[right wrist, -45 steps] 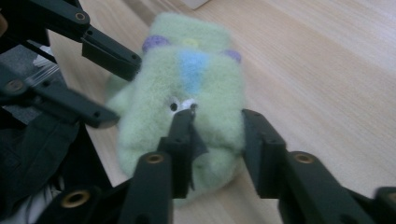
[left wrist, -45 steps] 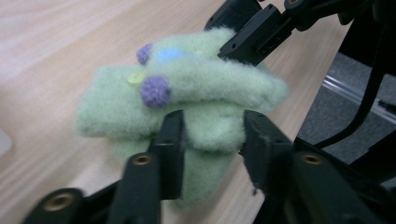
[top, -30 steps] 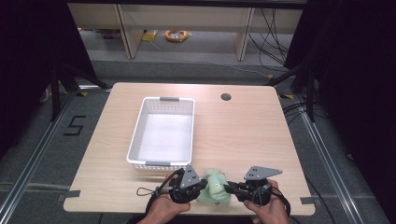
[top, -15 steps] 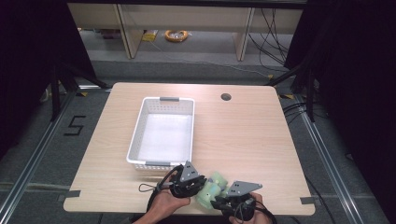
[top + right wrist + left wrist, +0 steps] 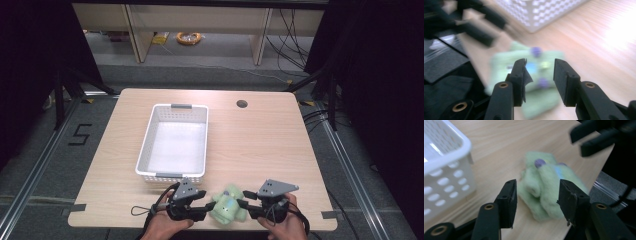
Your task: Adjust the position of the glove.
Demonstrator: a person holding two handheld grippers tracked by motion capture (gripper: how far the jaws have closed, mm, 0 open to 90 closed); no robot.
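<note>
A light green plush toy with purple and blue spots lies on the wooden table near its front edge. My left gripper sits just left of it. Its jaws have just been opening and now stand apart with the toy between them, the pads not pressing. My right gripper is just right of the toy. Its jaws have also been opening; in the blurred right gripper view they stand apart with the toy just beyond them.
A white perforated basket stands empty behind the left gripper, its near wall close to the toy. A round cable hole sits at the table's back right. The table's front edge runs right under both hands.
Both grippers' jaws have spread apart from around the toy. The right gripper swung in low toward the toy, then back out to its right. The left hand shifted slightly.
</note>
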